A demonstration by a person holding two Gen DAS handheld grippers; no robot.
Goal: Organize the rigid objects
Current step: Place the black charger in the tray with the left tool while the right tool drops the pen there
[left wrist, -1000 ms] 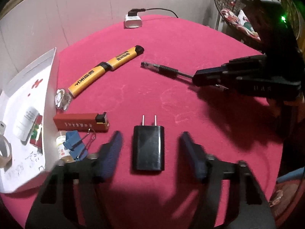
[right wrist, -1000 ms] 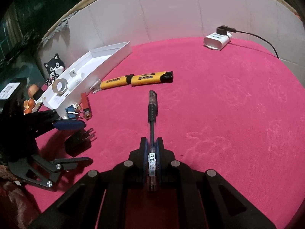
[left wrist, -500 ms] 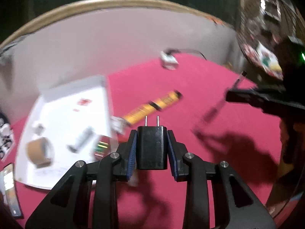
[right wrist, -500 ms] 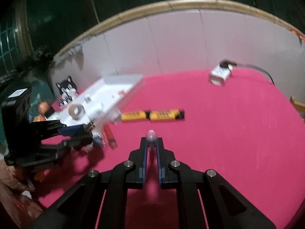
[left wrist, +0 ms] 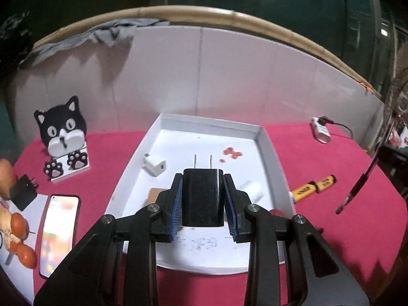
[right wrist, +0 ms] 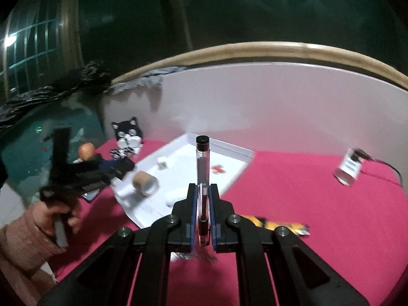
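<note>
Right tongs clamped on a pen, cap end pointing up at frame centre. Behind it, white tray on red worktop, tape roll inside. Left tongs at mid left, blurred, hand on the grip. Cat figure upper left of tray. Yellow marker lower right, white charger far right.

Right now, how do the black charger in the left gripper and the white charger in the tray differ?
The black charger is clamped in the left gripper, held above the tray; the white charger lies loose on the tray floor. The black one shows two prongs pointing away; no prongs show on the white one, which looks smaller and lies askew. Both are boxy plug adapters.
</note>
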